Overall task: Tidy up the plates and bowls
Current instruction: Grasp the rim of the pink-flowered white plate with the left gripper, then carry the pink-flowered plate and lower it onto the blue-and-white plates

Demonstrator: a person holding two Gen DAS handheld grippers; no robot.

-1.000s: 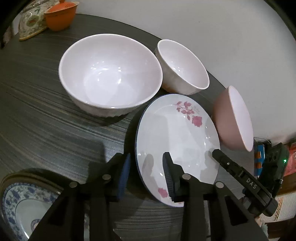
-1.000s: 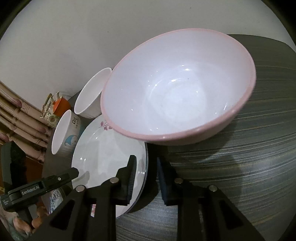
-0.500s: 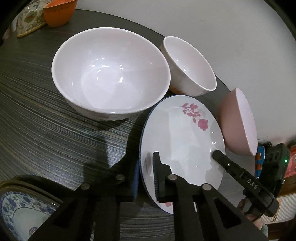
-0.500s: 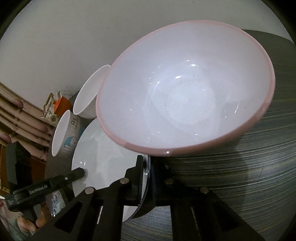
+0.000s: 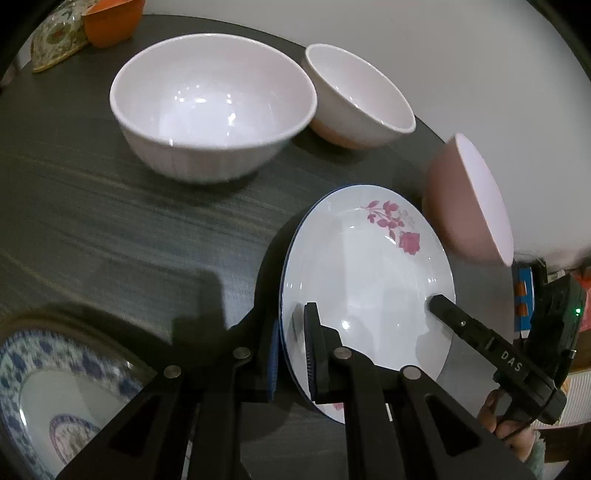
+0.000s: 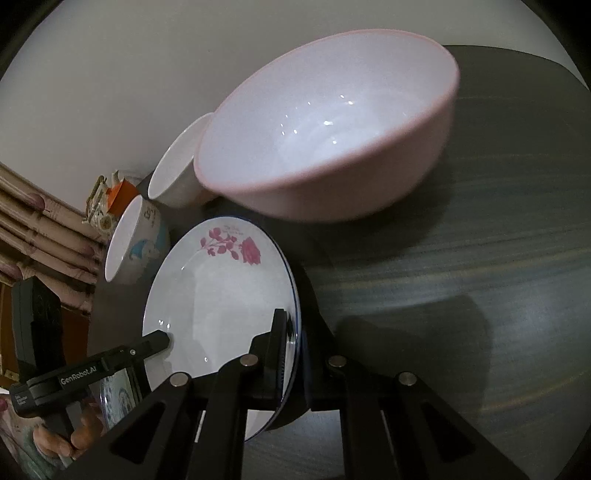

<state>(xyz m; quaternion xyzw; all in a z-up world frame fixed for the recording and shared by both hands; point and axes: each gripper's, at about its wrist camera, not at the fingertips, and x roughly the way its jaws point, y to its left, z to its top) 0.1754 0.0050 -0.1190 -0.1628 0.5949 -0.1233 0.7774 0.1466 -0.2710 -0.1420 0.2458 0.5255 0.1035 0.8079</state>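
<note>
A white plate with a pink rose and a thin blue edge [image 5: 362, 280] is tilted above the dark table [image 5: 110, 229]. My left gripper [image 5: 291, 343] is shut on its left rim. My right gripper [image 6: 295, 339] is shut on the opposite rim, and one of its fingers [image 5: 439, 306] shows in the left wrist view. The same plate [image 6: 218, 295] fills the lower left of the right wrist view. A pink bowl [image 6: 332, 129] stands just behind it. A large white bowl [image 5: 210, 107] and a smaller white bowl [image 5: 358, 96] stand farther back.
A blue-patterned plate [image 5: 44, 387] lies at the near left. An orange cup [image 5: 110, 22] and a flowered dish [image 5: 55, 40] sit at the far left. A cartoon-print bowl [image 6: 136, 240] stands left of the plate. The table edge and a wall run behind the bowls.
Both grippers closed onto the plate's rim. The plate then came out from under the pink bowl toward me, so its rose now shows in the right wrist view.
</note>
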